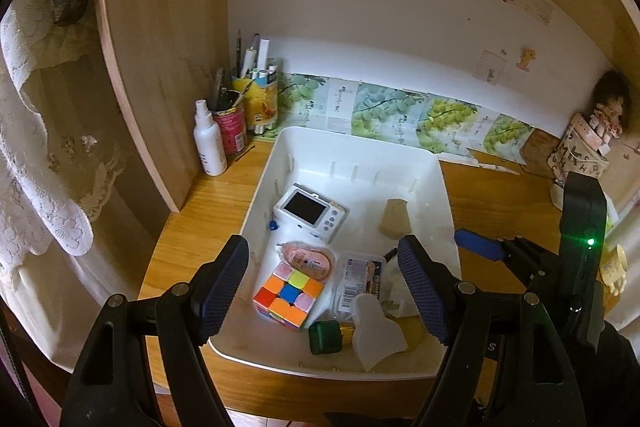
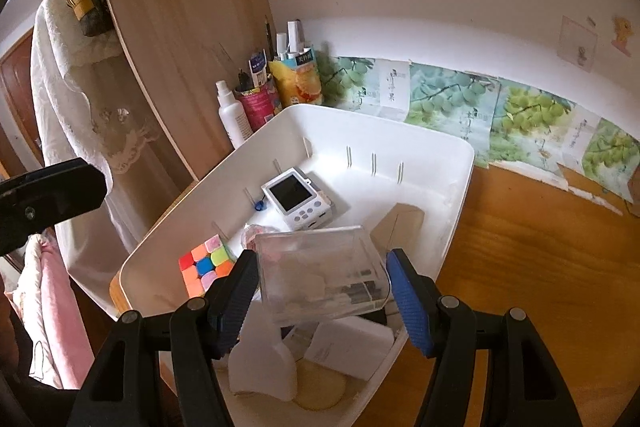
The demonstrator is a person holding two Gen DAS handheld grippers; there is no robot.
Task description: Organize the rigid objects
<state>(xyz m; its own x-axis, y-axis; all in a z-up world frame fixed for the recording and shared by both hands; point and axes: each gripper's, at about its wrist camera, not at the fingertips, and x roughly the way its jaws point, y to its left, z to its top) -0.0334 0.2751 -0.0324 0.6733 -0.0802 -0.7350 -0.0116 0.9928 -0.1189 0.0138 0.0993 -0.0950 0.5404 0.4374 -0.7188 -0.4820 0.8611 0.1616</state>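
A white bin [image 1: 352,139] [image 2: 380,123] sits on the wooden desk. In it lie a small white camera [image 1: 310,213] [image 2: 298,197], a colour cube [image 1: 288,297] [image 2: 206,265], a tan wedge [image 1: 396,221], a pink tape dispenser [image 1: 308,259], a green block [image 1: 326,337] and a white curved piece [image 1: 378,331]. My right gripper [image 2: 322,259] is shut on a clear plastic box [image 2: 320,275] [image 1: 358,285], tilted low over the bin's front. My left gripper [image 1: 323,247] hangs open above the bin with nothing between its pads.
A spray bottle [image 1: 208,143] and two cans of pens [image 1: 232,123] stand at the back left against a wooden side panel [image 1: 160,67]. A lace cloth hangs left of the desk. A doll [image 1: 608,107] stands at the far right. Bare desk [image 2: 540,267] lies right of the bin.
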